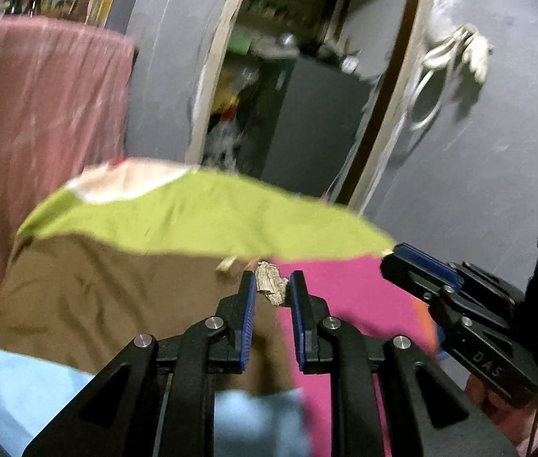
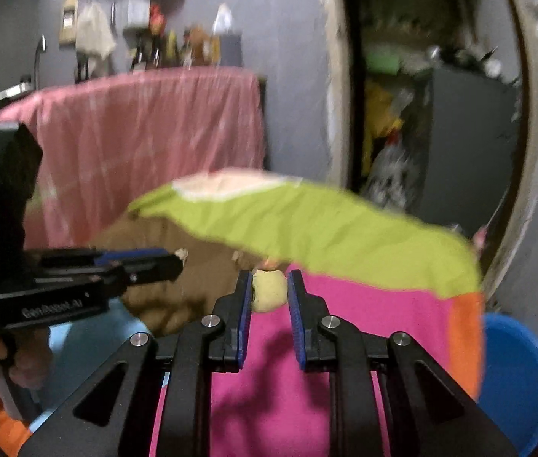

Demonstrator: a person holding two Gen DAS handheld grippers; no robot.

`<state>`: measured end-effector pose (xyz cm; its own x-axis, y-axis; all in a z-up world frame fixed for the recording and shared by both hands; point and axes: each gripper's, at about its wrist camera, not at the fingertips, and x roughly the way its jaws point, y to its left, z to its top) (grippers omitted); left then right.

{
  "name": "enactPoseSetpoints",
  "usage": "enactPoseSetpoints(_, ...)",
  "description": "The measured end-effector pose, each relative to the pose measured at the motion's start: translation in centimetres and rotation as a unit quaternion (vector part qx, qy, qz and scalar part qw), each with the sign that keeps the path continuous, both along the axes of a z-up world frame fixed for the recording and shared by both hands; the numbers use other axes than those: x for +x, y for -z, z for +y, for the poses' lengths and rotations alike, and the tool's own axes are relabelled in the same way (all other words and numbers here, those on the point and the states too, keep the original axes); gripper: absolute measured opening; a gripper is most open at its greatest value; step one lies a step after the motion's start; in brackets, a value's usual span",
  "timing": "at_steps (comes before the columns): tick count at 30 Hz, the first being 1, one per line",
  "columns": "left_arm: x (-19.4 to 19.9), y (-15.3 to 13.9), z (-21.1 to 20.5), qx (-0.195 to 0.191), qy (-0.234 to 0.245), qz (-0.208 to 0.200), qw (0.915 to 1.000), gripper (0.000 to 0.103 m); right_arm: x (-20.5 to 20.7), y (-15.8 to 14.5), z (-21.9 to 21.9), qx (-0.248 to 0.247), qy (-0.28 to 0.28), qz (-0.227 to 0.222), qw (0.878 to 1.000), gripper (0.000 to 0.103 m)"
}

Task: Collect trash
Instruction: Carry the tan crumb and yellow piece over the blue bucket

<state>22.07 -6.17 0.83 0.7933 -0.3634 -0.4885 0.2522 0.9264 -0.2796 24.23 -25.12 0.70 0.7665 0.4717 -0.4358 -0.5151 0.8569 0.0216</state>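
Both claws hang over a surface draped in a patchwork cloth (image 1: 200,221) of green, brown, magenta and pale blue panels. The left claw (image 1: 272,289) pinches a crumpled brownish scrap of paper (image 1: 269,283) right where the brown, green and magenta panels meet. The right claw (image 2: 269,289) has its blue pads (image 2: 245,316) closed against a pale yellowish wad (image 2: 267,290) at the seam between green and magenta. In the left view the right claw sits off to the right, near the cloth's far green edge. A small light scrap (image 1: 226,264) lies on the brown panel just beside the left claw. Beyond the far edge stand a pink-draped counter (image 2: 147,129) and an open doorway (image 2: 432,95); a blue bin (image 2: 516,377) sits below the cloth's orange right-hand edge.
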Motion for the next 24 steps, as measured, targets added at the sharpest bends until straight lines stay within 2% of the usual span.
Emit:
enactPoseSetpoints(5,-1.5,-3.5,-3.0,-0.024,0.007,-0.085,0.9961,0.015,-3.1,-3.9,-3.1,0.015,0.051,-0.090,0.995,0.016)
enactPoseSetpoints(8,-2.1,-5.2,-5.1,-0.034,0.014,-0.127,0.9912,0.015,-4.4,-5.9,-5.5,0.022,0.077,-0.126,0.989,0.016)
enactPoseSetpoints(14,-3.7,-7.8,-9.5,-0.058,0.033,-0.202,0.9770,0.015,-7.7,-8.6,-9.4,0.015,0.145,-0.210,0.967,0.016)
enactPoseSetpoints(20,-4.2,-9.1,-13.9,-0.069,0.048,-0.239,0.9674,0.015,-9.4,-9.8,-12.6,-0.002,0.203,-0.267,0.942,0.016)
enactPoseSetpoints(24,-3.8,-9.0,-16.7,-0.066,0.062,-0.241,0.9662,0.015,-9.4,-9.3,-14.9,-0.003,0.226,-0.273,0.935,0.016)
